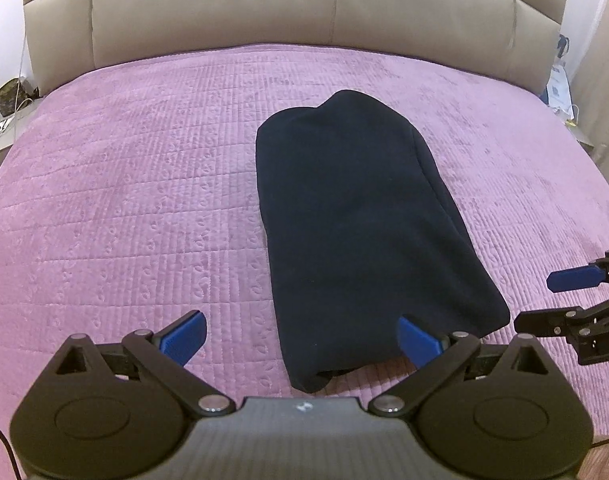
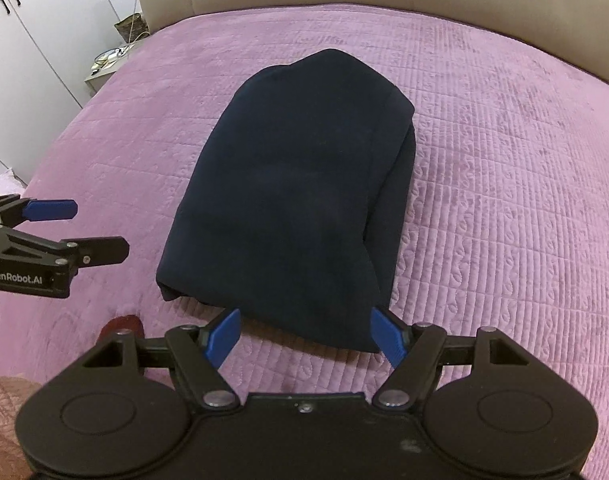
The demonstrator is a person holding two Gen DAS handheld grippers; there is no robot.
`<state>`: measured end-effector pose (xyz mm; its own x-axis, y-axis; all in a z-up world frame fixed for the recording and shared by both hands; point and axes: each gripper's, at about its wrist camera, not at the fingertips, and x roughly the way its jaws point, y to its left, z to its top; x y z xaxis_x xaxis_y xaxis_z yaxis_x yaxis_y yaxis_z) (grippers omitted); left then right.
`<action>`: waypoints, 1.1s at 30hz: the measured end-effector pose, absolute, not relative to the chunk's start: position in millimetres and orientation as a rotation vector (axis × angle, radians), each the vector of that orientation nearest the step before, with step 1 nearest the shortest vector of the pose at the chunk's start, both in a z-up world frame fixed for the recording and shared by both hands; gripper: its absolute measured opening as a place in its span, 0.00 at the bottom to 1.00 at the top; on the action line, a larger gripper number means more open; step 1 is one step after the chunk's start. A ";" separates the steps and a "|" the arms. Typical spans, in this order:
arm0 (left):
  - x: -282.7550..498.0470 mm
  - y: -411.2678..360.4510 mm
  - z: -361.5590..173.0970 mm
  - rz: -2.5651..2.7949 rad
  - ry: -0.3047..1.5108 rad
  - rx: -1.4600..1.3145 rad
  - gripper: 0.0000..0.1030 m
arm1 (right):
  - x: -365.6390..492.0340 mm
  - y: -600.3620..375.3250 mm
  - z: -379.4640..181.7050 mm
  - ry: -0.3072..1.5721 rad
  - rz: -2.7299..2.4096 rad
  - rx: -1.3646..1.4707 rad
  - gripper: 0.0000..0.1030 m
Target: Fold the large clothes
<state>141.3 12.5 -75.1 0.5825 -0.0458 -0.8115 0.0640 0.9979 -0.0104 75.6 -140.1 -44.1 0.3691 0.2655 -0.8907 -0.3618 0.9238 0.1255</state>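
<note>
The dark jumper [image 1: 356, 216], thick, soft and floppy, lies folded mid-frame on the pink bed [image 1: 124, 184]; left tongs [image 1: 300, 338] and right tongs [image 2: 304, 336] gape empty, best pinching its near corners.

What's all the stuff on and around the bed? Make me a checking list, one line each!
Surface: pink quilted bedspread, flat, with a beige padded headboard behind.
Job's things: one dark navy garment, folded into a long bundle, lying mid-bed.
Clutter: nothing seen on the bed.
Grippers: left gripper open; right gripper open; both at the garment's near end, neither gripping it.
Cables: thin black cable by the left gripper.
Surroundings: nightstand with small items, white cupboard doors.
</note>
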 end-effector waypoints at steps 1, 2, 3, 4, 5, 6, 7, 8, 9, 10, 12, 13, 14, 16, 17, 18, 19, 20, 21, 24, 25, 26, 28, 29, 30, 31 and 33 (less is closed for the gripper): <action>141.5 12.7 -75.4 -0.063 0.948 0.018 1.00 | 75.5 -139.8 -44.0 1.122 0.404 -0.096 0.82; 141.6 12.7 -75.7 -0.063 0.950 0.016 1.00 | 75.3 -139.4 -43.8 1.121 0.406 -0.096 0.82; 141.7 12.5 -76.0 -0.064 0.951 0.016 1.00 | 74.9 -138.9 -43.6 1.121 0.407 -0.097 0.82; 141.7 12.3 -75.9 -0.067 0.951 0.016 1.00 | 74.6 -138.4 -43.5 1.120 0.407 -0.101 0.82; 141.8 12.1 -75.9 -0.069 0.950 0.017 1.00 | 74.6 -138.4 -43.2 1.120 0.408 -0.102 0.82; 141.9 11.9 -75.8 -0.070 0.950 0.019 1.00 | 74.7 -138.2 -43.4 1.120 0.410 -0.101 0.82; 141.8 11.1 -76.1 -0.069 0.950 0.020 1.00 | 74.7 -137.5 -43.3 1.121 0.410 -0.101 0.82; 141.8 11.1 -76.0 -0.070 0.950 0.020 1.00 | 74.6 -137.4 -43.2 1.121 0.409 -0.103 0.82; 141.8 11.0 -75.8 -0.071 0.949 0.020 1.00 | 74.6 -137.4 -43.0 1.120 0.409 -0.104 0.82; 141.6 11.1 -76.1 -0.071 0.949 0.020 1.00 | 74.6 -137.2 -42.9 1.120 0.410 -0.103 0.82; 141.5 10.9 -75.9 -0.070 0.949 0.020 1.00 | 74.2 -136.8 -42.6 1.119 0.411 -0.106 0.82; 141.4 10.7 -75.9 -0.070 0.949 0.020 1.00 | 74.1 -136.5 -42.5 1.118 0.411 -0.106 0.82; 141.5 10.4 -75.8 -0.069 0.949 0.019 1.00 | 73.8 -136.3 -42.5 1.117 0.412 -0.106 0.82; 141.4 10.4 -75.7 -0.070 0.949 0.018 1.00 | 73.5 -136.0 -42.5 1.116 0.413 -0.108 0.82; 141.5 10.3 -75.6 -0.070 0.950 0.018 1.00 | 73.5 -135.9 -42.4 1.116 0.413 -0.108 0.82; 141.8 10.1 -75.5 -0.070 0.951 0.018 1.00 | 73.4 -135.8 -42.4 1.115 0.412 -0.107 0.82; 141.5 10.0 -75.4 -0.071 0.950 0.018 1.00 | 73.1 -135.7 -42.2 1.113 0.412 -0.107 0.82; 141.6 10.1 -75.2 -0.071 0.950 0.019 1.00 | 73.1 -136.1 -42.0 1.112 0.412 -0.109 0.82; 141.8 10.1 -75.1 -0.071 0.949 0.019 1.00 | 72.9 -136.1 -41.9 1.111 0.412 -0.110 0.82; 141.4 9.7 -75.0 -0.073 0.947 0.019 1.00 | 73.0 -136.3 -41.5 1.110 0.414 -0.112 0.82; 141.4 9.3 -75.0 -0.072 0.948 0.020 1.00 | 72.9 -136.2 -41.3 1.109 0.414 -0.113 0.82; 141.5 9.2 -75.1 -0.071 0.948 0.020 1.00 | 72.7 -135.8 -41.2 1.108 0.414 -0.113 0.82; 141.3 9.1 -74.7 -0.073 0.947 0.019 1.00 | 72.3 -135.3 -41.1 1.107 0.414 -0.115 0.82; 141.4 9.1 -74.6 -0.074 0.946 0.019 1.00 | 72.3 -134.9 -41.0 1.106 0.413 -0.115 0.82; 141.7 9.0 -74.7 -0.077 0.946 0.018 1.00 | 72.2 -134.2 -40.9 1.106 0.413 -0.115 0.82; 141.2 8.6 -75.1 -0.081 0.946 0.018 1.00 | 72.1 -134.0 -40.9 1.106 0.413 -0.117 0.82; 141.0 7.4 -75.5 -0.085 0.947 0.020 1.00 | 71.9 -133.5 -40.7 1.106 0.417 -0.119 0.82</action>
<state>141.0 7.4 -75.5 0.5810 -0.0637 -0.8114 0.0814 0.9965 -0.0200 71.9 -133.5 -40.7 0.3793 0.2673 -0.8858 -0.3845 0.9163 0.1118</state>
